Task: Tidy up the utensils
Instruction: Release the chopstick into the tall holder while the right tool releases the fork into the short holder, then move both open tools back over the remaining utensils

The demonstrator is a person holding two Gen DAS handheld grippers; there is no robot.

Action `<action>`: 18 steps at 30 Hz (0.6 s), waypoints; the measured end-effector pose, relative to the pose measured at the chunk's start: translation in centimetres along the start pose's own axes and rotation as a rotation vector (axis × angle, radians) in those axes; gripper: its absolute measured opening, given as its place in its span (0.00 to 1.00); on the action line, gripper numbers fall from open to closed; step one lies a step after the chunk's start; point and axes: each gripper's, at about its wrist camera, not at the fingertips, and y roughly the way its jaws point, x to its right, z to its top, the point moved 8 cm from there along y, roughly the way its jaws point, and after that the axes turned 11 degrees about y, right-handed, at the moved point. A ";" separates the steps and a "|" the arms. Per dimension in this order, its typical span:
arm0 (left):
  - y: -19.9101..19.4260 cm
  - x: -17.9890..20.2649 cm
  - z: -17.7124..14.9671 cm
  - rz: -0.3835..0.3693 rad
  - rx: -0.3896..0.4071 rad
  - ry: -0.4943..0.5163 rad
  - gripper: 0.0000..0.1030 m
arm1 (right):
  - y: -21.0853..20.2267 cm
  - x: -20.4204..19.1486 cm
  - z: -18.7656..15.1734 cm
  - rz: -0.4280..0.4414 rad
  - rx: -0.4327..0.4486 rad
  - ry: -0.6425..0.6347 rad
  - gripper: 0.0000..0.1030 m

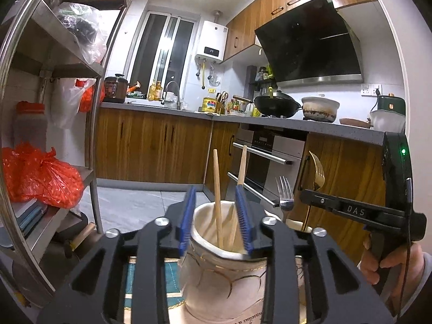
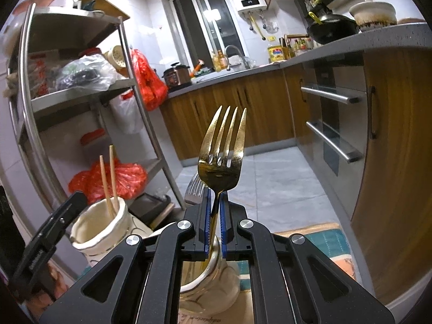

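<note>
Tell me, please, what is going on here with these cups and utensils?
A person is sorting utensils into cups with two handheld grippers. The right gripper is shut on a gold fork, held upright over a cup that already holds a silver fork. The left gripper stands open around two wooden chopsticks that sit in the cream cup, its pads not pressing on them. Both cups stand on a patterned mat.

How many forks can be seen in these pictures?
2. The gold fork is clamped in the right gripper, its handle down in a cup. The silver fork stands in that same cup, just behind. Others could be hidden inside.
</note>
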 end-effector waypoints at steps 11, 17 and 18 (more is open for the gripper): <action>-0.2 0.0 0.3 0.037 0.018 0.017 0.61 | -1.2 -0.2 0.8 0.006 0.023 -0.002 0.45; -0.9 -0.1 0.5 0.079 0.042 0.039 0.78 | -2.9 -0.7 1.5 0.027 0.052 -0.006 0.80; -1.1 -0.3 0.7 0.089 0.047 0.037 0.82 | -3.3 -0.9 1.6 0.031 0.056 -0.008 0.83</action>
